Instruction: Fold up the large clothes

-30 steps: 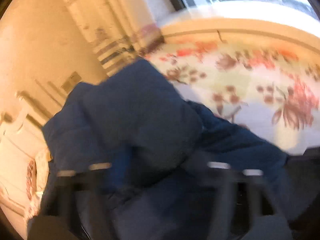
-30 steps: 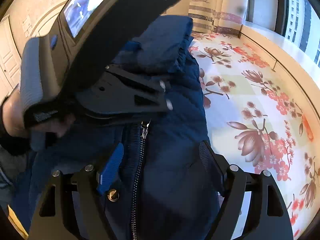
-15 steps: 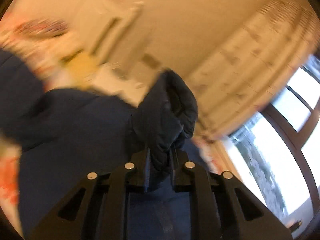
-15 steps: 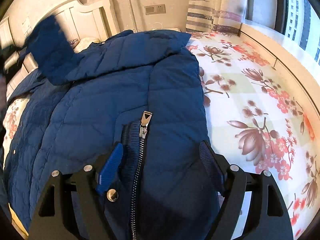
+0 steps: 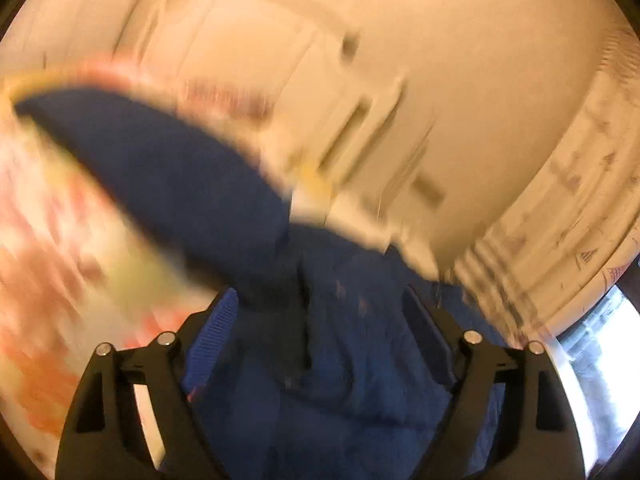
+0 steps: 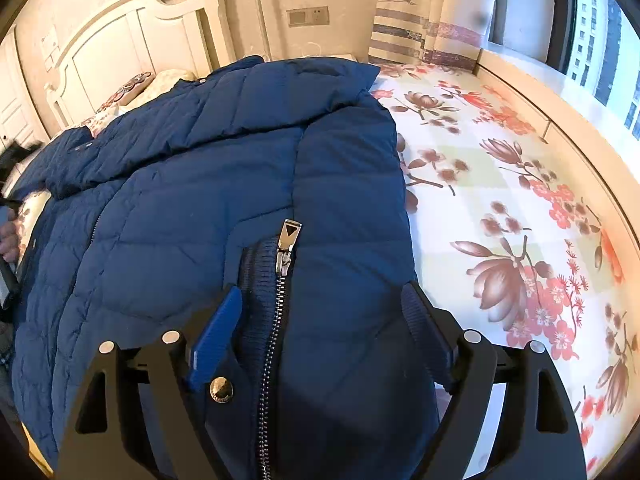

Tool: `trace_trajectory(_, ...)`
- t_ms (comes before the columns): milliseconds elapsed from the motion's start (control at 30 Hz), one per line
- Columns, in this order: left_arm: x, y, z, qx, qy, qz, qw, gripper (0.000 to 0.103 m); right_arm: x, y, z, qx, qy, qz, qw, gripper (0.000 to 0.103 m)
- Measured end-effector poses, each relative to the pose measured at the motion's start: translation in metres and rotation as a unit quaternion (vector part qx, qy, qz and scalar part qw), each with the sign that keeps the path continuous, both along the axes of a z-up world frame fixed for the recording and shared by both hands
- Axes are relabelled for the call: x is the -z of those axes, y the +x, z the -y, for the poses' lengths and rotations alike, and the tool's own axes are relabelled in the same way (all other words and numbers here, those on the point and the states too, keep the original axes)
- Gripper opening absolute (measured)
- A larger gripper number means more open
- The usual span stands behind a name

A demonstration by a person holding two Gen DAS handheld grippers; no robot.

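On floral bedsheet (image 6: 500, 208): blue jacket (image 6: 248, 184)

At the right of your view spreads a white bedsheet printed with red and brown flowers (image 6: 500, 216). A cream wooden headboard (image 6: 132, 36) stands upper left, a striped curtain (image 6: 420, 20) top centre.

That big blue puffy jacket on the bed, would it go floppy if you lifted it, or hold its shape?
The jacket would probably sag and drape: its sleeve already lies folded softly across the body. The quilted puffiness suggests it is light for its bulk. The smooth-looking shell might slip a little between fingers.
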State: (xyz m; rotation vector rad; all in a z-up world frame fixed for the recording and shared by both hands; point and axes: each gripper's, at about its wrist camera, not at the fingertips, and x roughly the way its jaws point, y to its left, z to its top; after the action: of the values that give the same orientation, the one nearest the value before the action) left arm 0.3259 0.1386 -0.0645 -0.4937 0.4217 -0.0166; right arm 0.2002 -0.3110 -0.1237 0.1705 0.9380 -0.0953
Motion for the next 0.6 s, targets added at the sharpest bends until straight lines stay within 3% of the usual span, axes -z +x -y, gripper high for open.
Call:
trace_trajectory(67, -0.018, 0.003, 0.020, 0.033, 0.061, 0.008, 0.9976, 0.090, 0.000, 0.000, 0.000, 0.001, -0.001, 0.000, 1.000, 0.080)
trace_trajectory(167, -0.015, 0.031, 0.064, 0.121, 0.136, -0.050, 0.9821, 0.090, -0.001, -0.001, -0.001, 0.005, -0.005, 0.003, 1.000, 0.080)
trace_trajectory(233, 0.002, 0.048, 0.083, 0.145, 0.166, -0.090, 0.9711, 0.090, -0.005, -0.002, -0.004, 0.008, -0.020, -0.003, 1.000, 0.078)
trace_trajectory(333, 0.038, 0.079, 0.094, 0.164, 0.166, -0.157, 0.9596, 0.090, -0.034, -0.005, -0.010, -0.006, -0.041, 0.035, 0.999, 0.077)
trace_trajectory(433, 0.052, 0.073, 0.091, 0.176, 0.166, -0.155, 0.9579, 0.099, -0.071, 0.012, -0.015, -0.016, -0.138, 0.087, 0.986, 0.077)
trace_trajectory(500, 0.052, 0.074, 0.091, 0.183, 0.158, -0.142, 0.9599, 0.100, -0.084, 0.045, -0.010, -0.028, -0.165, 0.096, 0.981, 0.077)
trace_trajectory(600, 0.056, 0.070, 0.086, 0.187, 0.137, -0.141, 0.9625, 0.100, -0.082, 0.108, 0.015, -0.011, -0.113, 0.083, 0.990, 0.070)
